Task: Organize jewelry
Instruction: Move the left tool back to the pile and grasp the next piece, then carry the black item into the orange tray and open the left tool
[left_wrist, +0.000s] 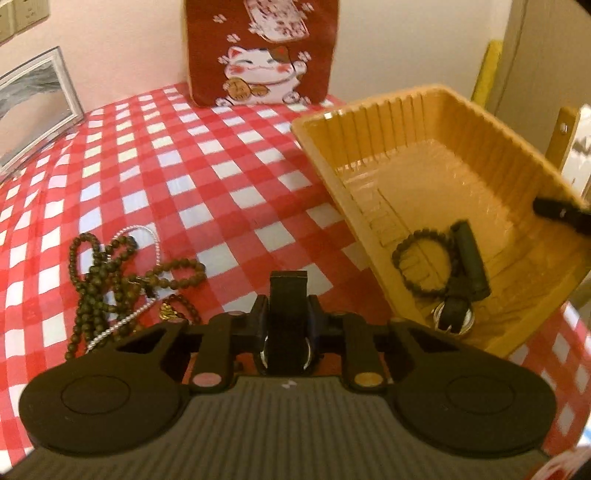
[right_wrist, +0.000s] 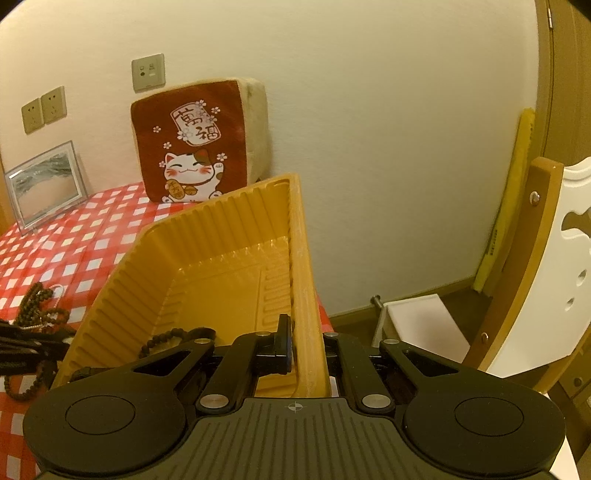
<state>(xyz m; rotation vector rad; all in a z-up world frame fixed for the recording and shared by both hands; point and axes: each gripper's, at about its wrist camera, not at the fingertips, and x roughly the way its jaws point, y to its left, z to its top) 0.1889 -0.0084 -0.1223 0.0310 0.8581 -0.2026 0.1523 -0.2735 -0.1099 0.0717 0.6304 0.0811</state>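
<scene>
My left gripper (left_wrist: 288, 310) is shut on a black-strapped watch (left_wrist: 287, 291), low over the red checked tablecloth; its round face (left_wrist: 284, 356) sits back between the fingers. To the right an orange ribbed tray (left_wrist: 373, 122) stands tilted. My right gripper (right_wrist: 303, 347) is shut on the tray's (right_wrist: 221, 221) right wall. Inside the tray lie a dark bead bracelet (left_wrist: 421, 258) and a second black watch (left_wrist: 467, 258). On the cloth to the left lies a tangle of dark bead strands (left_wrist: 96, 284), a pearl-like chain (left_wrist: 122, 328) and a gold pendant (left_wrist: 168, 312).
A red lucky-cat cushion (left_wrist: 258, 55) leans on the back wall, with a framed picture (left_wrist: 33, 107) at the left. The table ends just right of the tray; beyond it are a white and wooden chair (right_wrist: 546, 273) and a white box (right_wrist: 421, 325) on the floor.
</scene>
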